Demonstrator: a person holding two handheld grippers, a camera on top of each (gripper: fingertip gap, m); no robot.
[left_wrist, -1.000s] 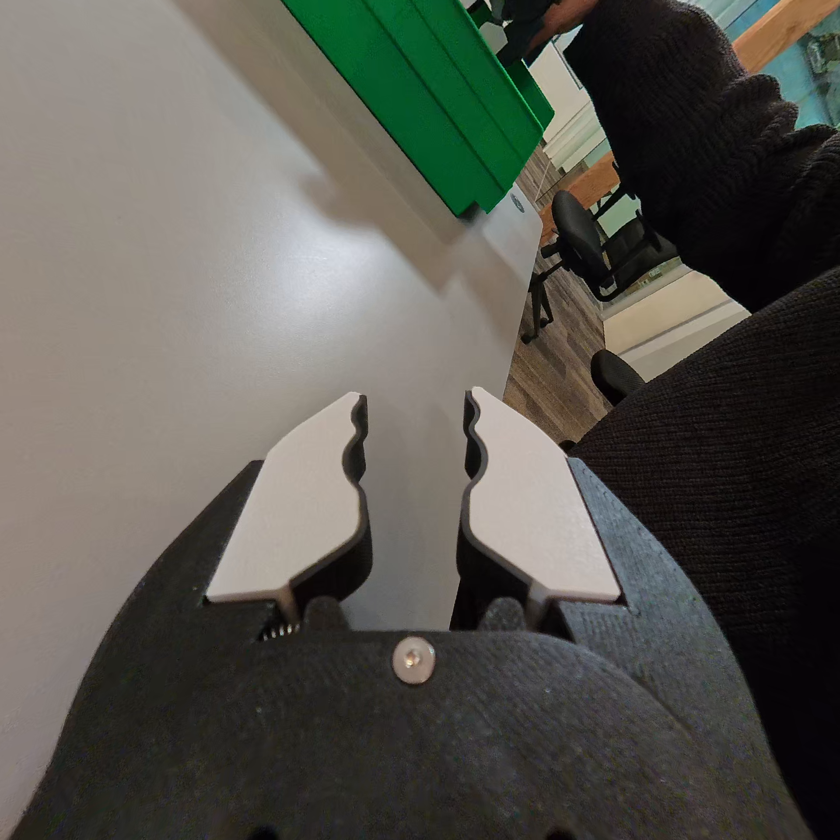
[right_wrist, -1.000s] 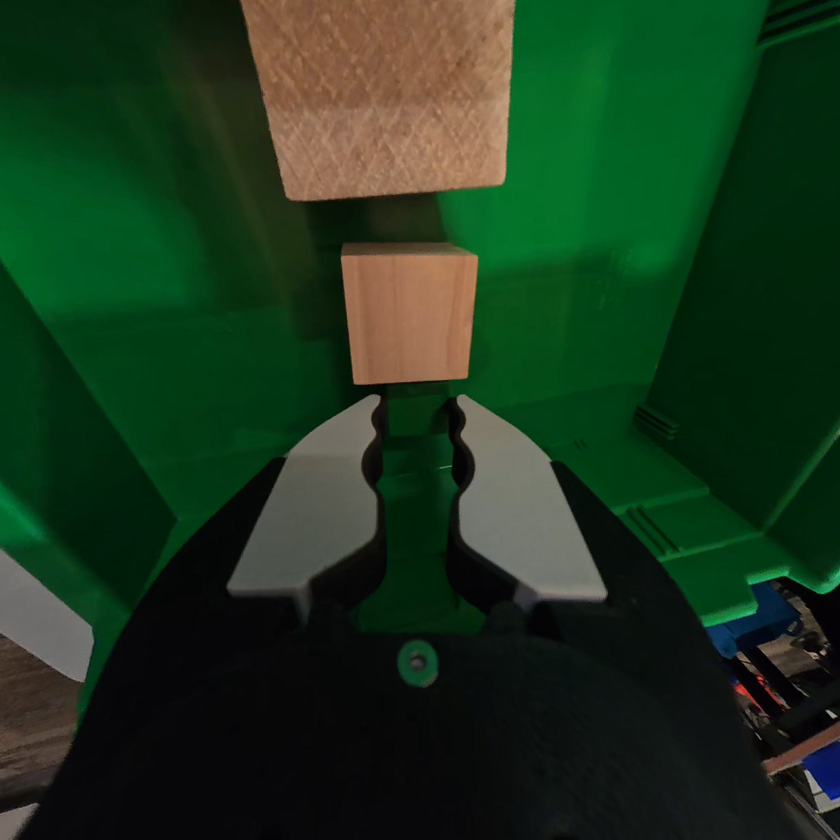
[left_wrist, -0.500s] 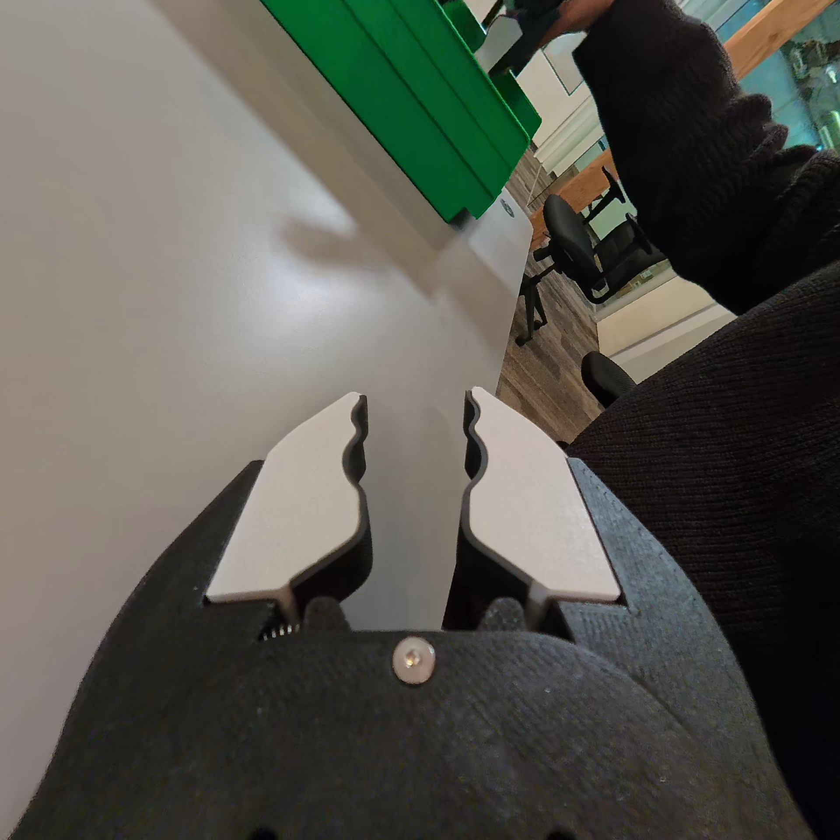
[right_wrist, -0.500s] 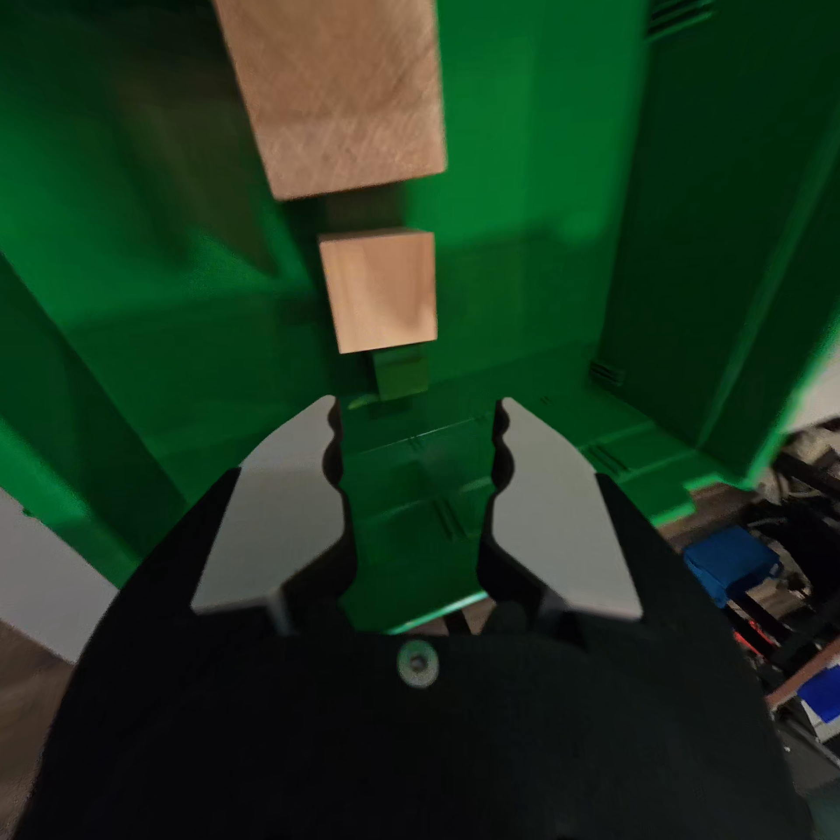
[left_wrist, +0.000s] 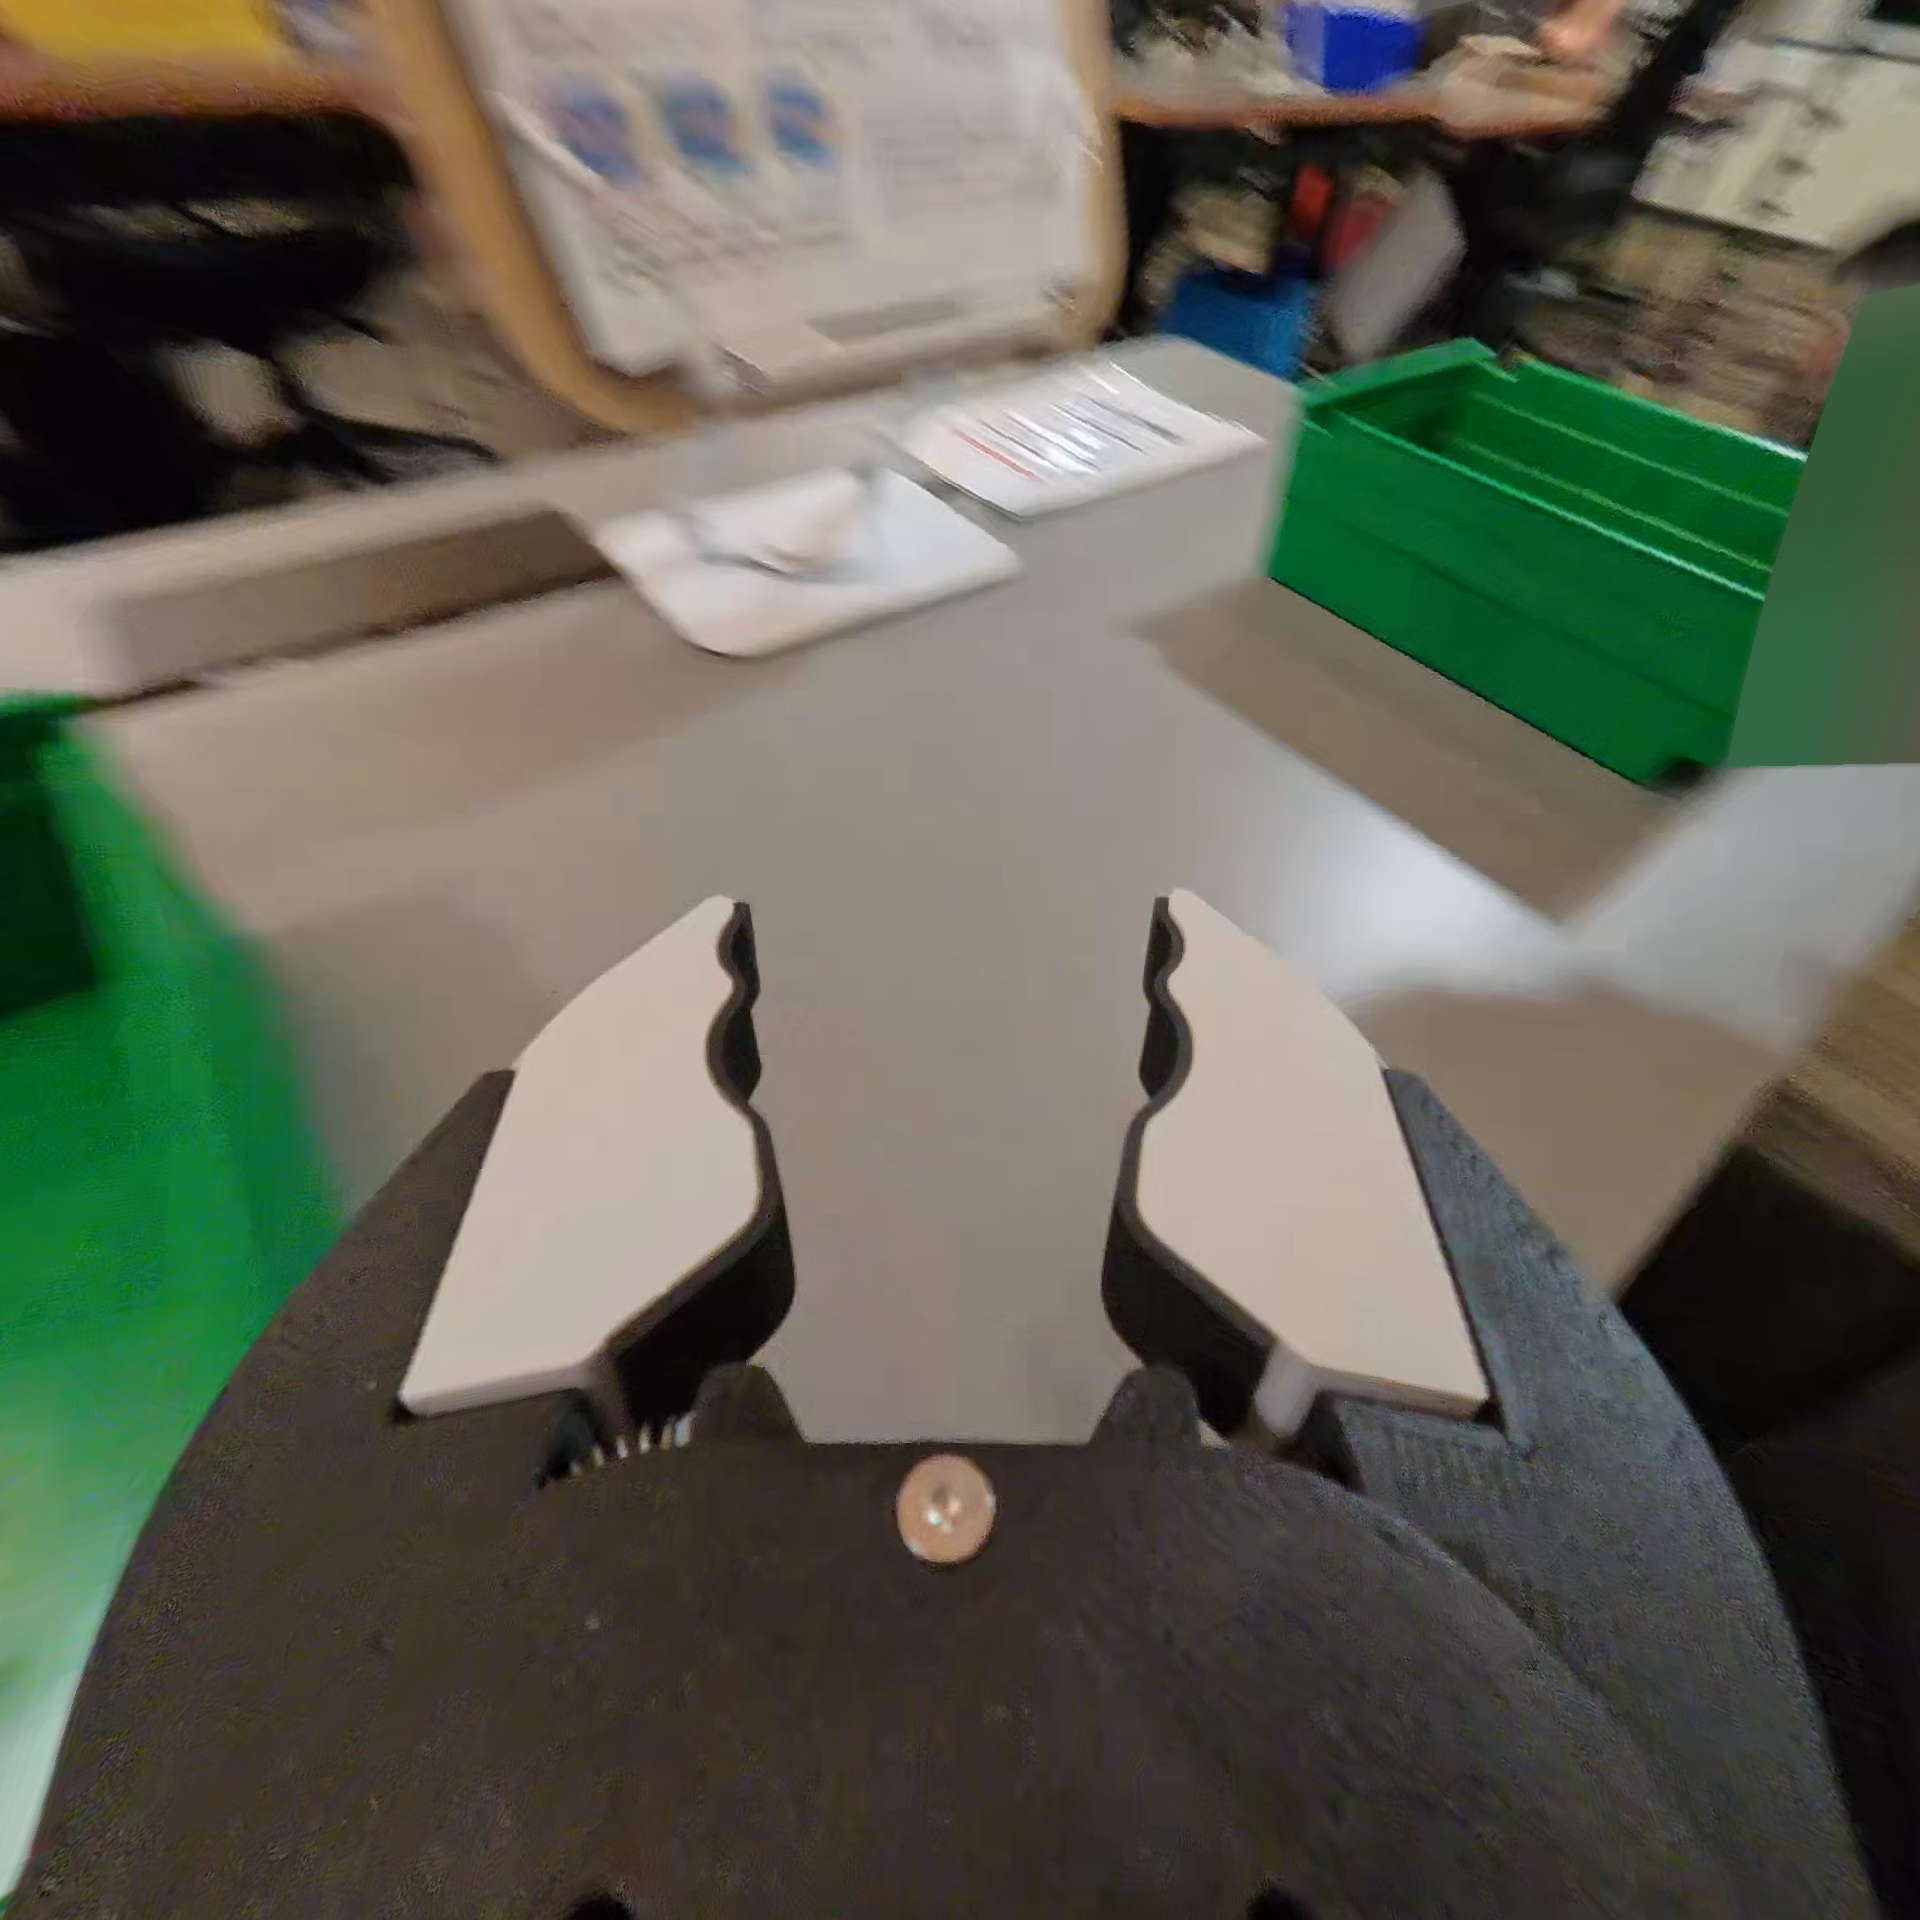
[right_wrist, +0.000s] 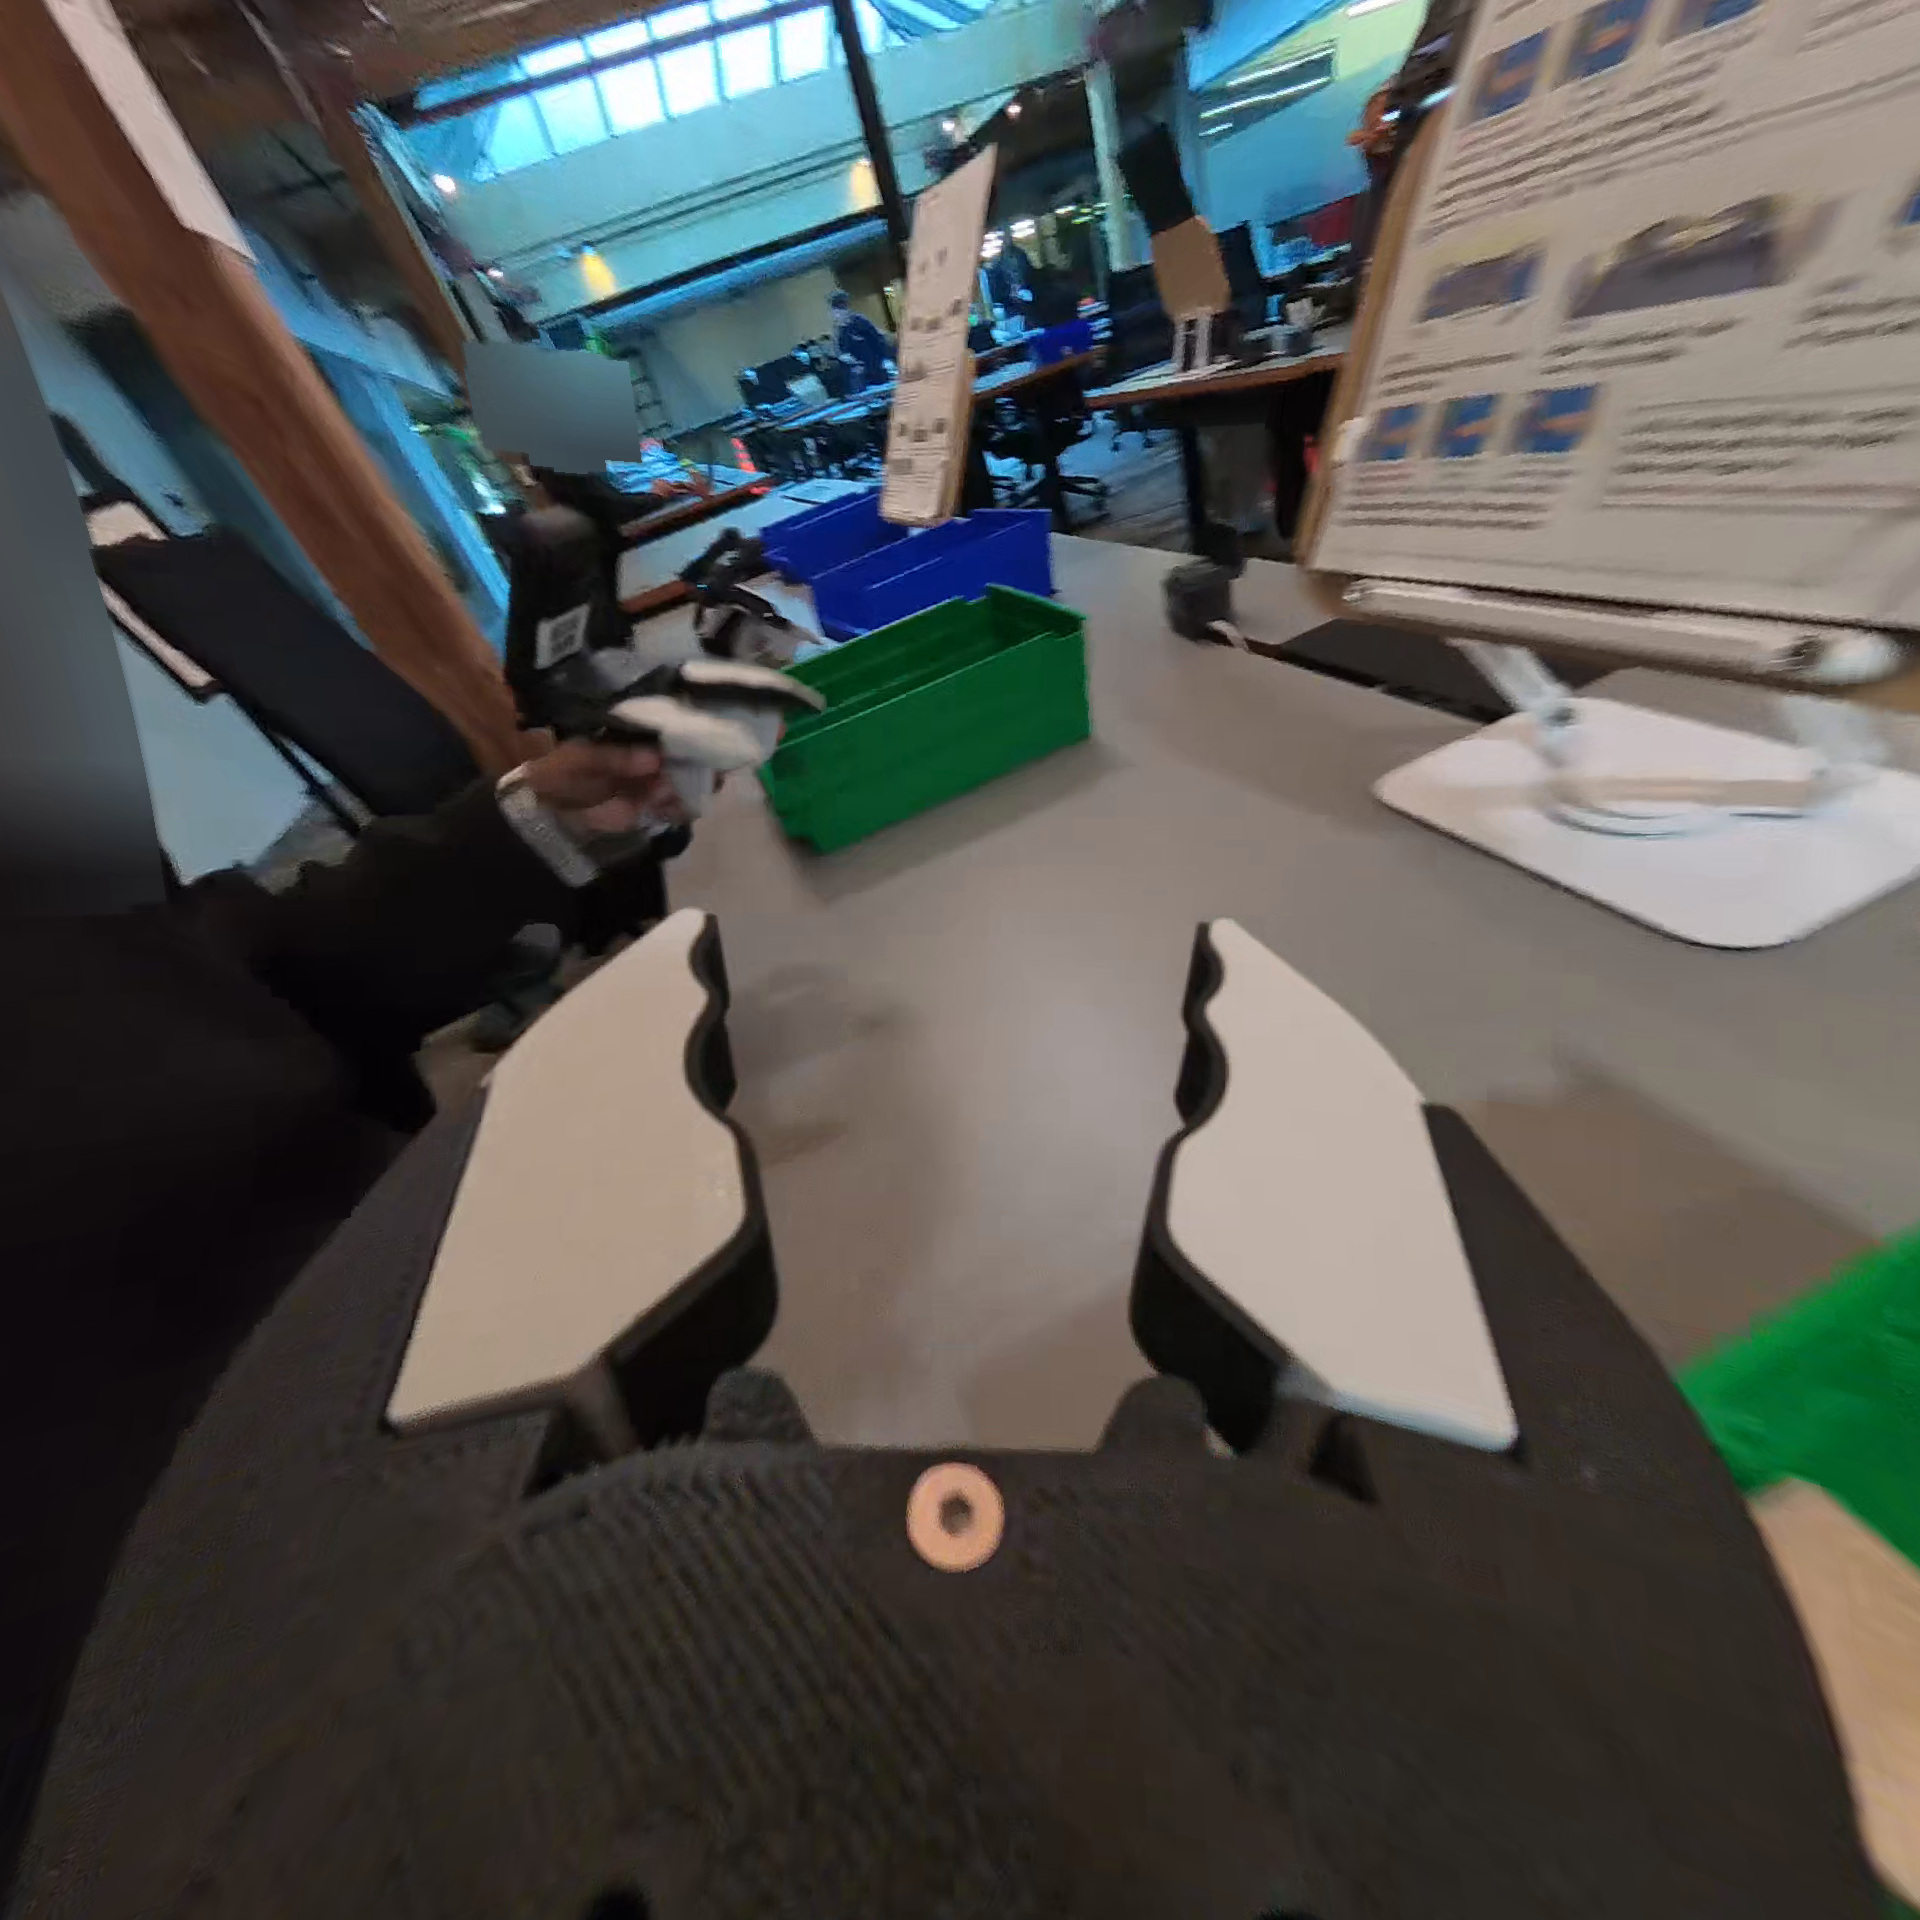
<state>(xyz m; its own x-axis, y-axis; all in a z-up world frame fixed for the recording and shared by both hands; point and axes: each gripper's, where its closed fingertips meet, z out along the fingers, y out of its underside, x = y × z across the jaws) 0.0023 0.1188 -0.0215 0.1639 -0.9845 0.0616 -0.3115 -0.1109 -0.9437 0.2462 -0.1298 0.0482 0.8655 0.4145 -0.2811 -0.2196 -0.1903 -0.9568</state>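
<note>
My left gripper (left_wrist: 948, 914) is open and empty, held over a bare grey table (left_wrist: 935, 790). A green bin (left_wrist: 1507, 540) stands ahead to its right, and a blurred green shape (left_wrist: 125, 1039) is close on its left. My right gripper (right_wrist: 956, 930) is open wide and empty over the same grey table (right_wrist: 1039, 914). In the right wrist view the other gripper (right_wrist: 717, 717) shows at the left, held in a hand with a dark sleeve, next to a green bin (right_wrist: 935, 707). No wooden block is in view.
A white stand base (right_wrist: 1662, 831) carries a poster board (right_wrist: 1662, 312) at the right; the base also shows in the left wrist view (left_wrist: 810, 566). A blue bin (right_wrist: 914, 561) sits behind the green one. A green edge (right_wrist: 1818, 1371) lies at the lower right. A person stands far left.
My right gripper has come out of the green bin, away from the two wooden blocks, and opened wider. My left gripper has swung to face the poster stand and opened wider.
</note>
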